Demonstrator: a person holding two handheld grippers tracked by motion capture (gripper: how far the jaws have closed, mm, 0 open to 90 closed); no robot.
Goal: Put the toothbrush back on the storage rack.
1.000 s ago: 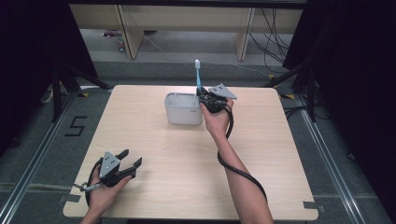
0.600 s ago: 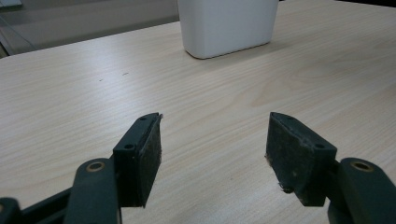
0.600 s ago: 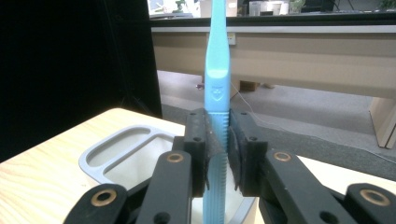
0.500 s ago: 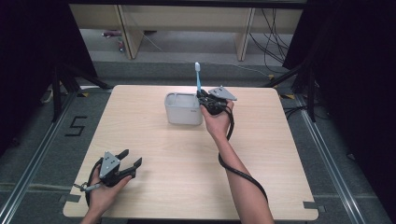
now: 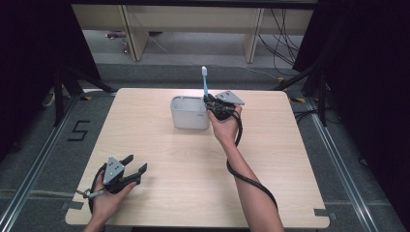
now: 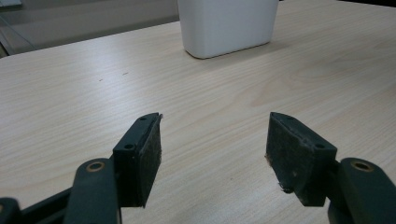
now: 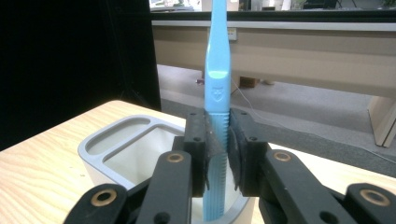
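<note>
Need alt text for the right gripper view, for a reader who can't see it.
The right tongs are shut on the handle of an upright blue toothbrush, its lower end inside a white two-compartment holder on a wooden table. Behind are dark curtains and a floor with bench legs.

Between the left hand-held gripper (image 5: 129, 172) near the front-left corner and the white holder (image 5: 189, 112) at the back, the desk (image 5: 159, 154) lies bare, an easy way through. Beside the holder's right wall stands the right hand-held gripper (image 5: 211, 103) with an upright blue toothbrush (image 5: 205, 82); its forearm and trailing cable (image 5: 249, 176) cross the desk's right half.
</note>
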